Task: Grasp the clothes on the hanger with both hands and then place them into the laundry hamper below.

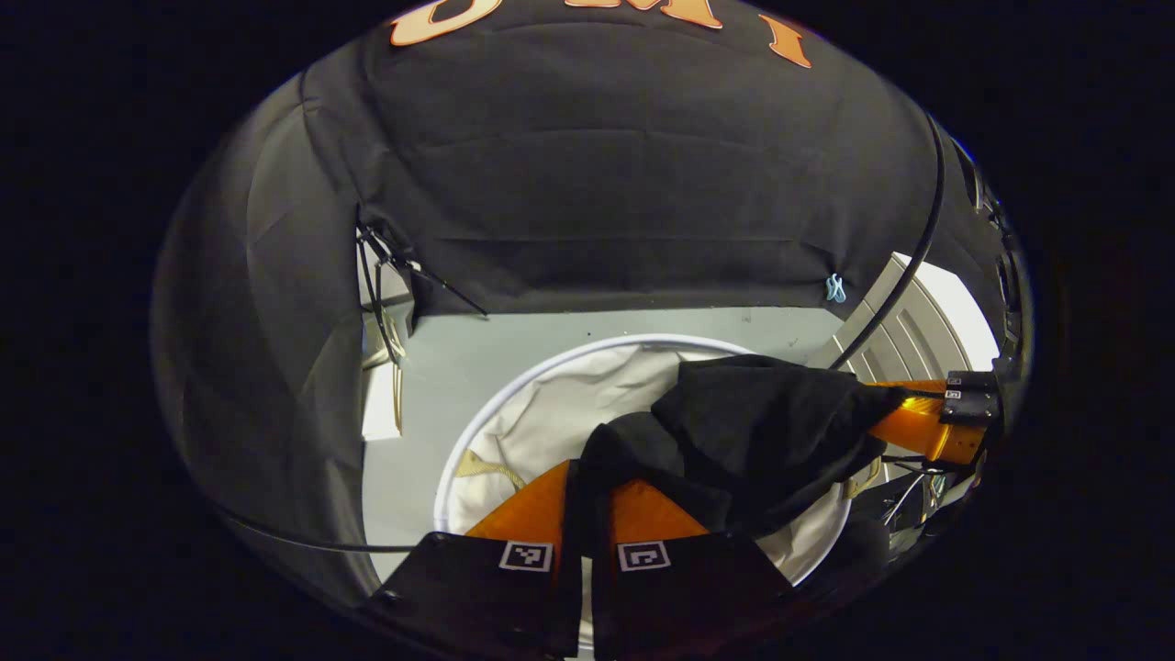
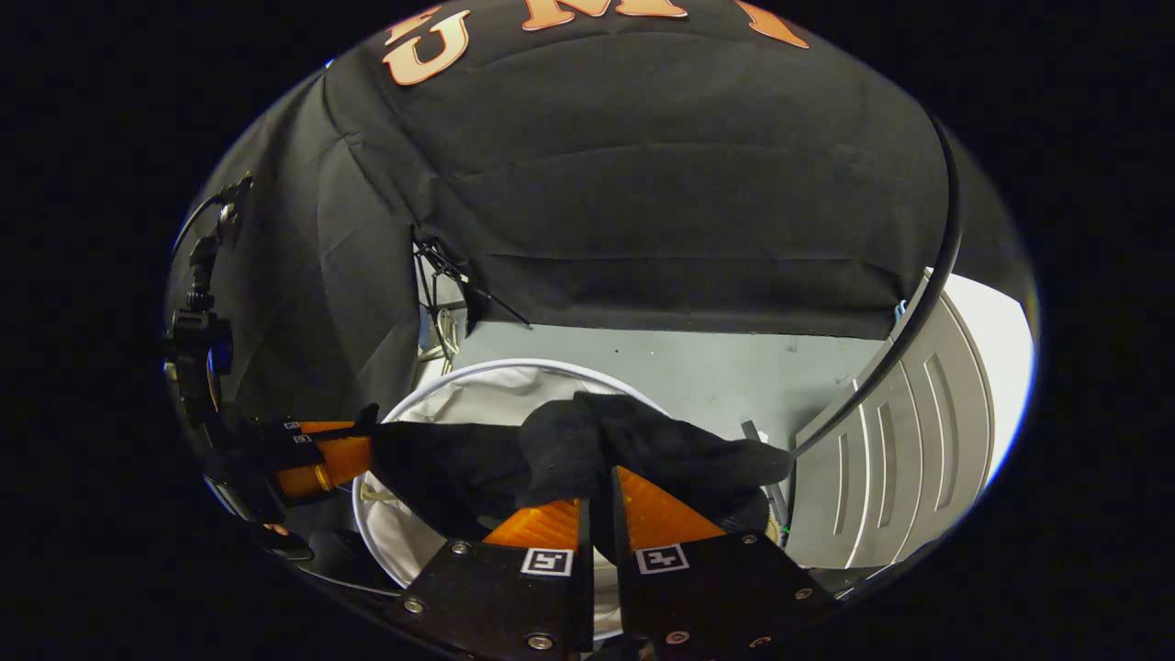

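My left gripper [image 1: 584, 491] is clamped on the black garment [image 1: 744, 441]: both orange fingers sit close together with a fold of the cloth pinched in the narrow gap between them. My right gripper [image 2: 597, 500] does the same on its end, fingers nearly together, dark cloth squeezed between the tips. In the left gripper view the right gripper [image 1: 927, 418] comes in from the right edge, its orange finger disappearing into the bunched cloth. In the right gripper view the left gripper [image 2: 317, 459] comes in from the left, orange finger touching the stretched end of the garment [image 2: 587, 441].

The garment hangs slack between the two grippers, bunched and sagging in the middle, directly above the laundry hamper [image 1: 514, 395]. Hamper is round, white rim, white liner inside, a tan handle loop on the liner near my left fingers. Whether the lowest fold touches the liner, cannot tell. In the right gripper view the hamper [image 2: 459, 376] sits below the cloth, rim visible at the far side.

Hamper stands on a grey floor [image 1: 459, 349]. A white panelled cabinet [image 2: 918, 431] stands just beside the hamper on the right. A black cable [image 2: 936, 275] curves down across it. A small blue clip [image 1: 834, 288] hangs at the lower edge of the black wall cloth.
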The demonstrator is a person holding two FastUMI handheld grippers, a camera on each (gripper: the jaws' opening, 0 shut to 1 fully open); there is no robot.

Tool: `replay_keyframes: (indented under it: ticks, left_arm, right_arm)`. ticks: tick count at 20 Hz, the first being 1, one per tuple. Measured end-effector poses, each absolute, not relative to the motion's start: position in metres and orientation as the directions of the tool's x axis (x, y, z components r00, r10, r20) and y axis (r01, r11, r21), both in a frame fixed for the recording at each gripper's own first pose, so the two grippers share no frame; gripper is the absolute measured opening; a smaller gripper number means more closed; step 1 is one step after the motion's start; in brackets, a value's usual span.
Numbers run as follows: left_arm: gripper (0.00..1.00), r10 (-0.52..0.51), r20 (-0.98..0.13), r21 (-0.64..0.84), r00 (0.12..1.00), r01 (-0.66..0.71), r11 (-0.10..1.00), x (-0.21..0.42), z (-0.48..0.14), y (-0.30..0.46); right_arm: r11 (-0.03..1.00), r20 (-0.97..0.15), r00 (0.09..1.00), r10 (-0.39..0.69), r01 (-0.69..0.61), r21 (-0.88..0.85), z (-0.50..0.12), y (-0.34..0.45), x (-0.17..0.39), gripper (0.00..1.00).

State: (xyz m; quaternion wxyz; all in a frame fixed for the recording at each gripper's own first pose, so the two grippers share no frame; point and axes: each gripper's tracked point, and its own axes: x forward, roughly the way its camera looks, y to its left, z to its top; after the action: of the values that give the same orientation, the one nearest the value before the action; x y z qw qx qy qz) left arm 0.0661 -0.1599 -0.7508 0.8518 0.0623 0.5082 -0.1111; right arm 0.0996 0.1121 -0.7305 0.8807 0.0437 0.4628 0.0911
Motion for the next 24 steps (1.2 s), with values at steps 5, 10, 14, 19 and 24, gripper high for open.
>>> replay_keyframes:
  ticks: [5,10,14,19,24]
  left_arm:
    - [0.39,-0.132,-0.826,-0.001,0.548,0.232,0.973,0.087,-0.72,-0.156]
    - [0.86,-0.135,-0.754,-0.013,0.643,0.191,0.981,0.099,-0.666,-0.151]
    - [0.97,-0.101,-0.69,0.024,0.716,0.162,0.986,0.102,-0.623,-0.137]
    - [0.94,-0.098,-0.593,0.016,0.799,0.133,0.991,0.102,-0.555,-0.13]
    - [0.97,-0.09,-0.478,0.023,0.874,0.115,0.993,0.099,-0.47,-0.117]
  right_arm:
    - [0.984,-0.789,0.588,0.176,-0.098,0.146,-0.715,0.096,0.106,0.41]
    - [0.991,-0.76,0.637,0.132,-0.073,0.111,-0.675,0.085,0.106,0.69]
    - [0.992,-0.709,0.695,0.122,-0.063,0.108,-0.632,0.082,0.11,0.94]
    - [0.99,-0.622,0.772,0.128,-0.066,0.122,-0.56,0.08,0.106,0.94]
    - [0.99,-0.517,0.846,0.129,-0.082,0.112,-0.481,0.079,0.105,0.94]
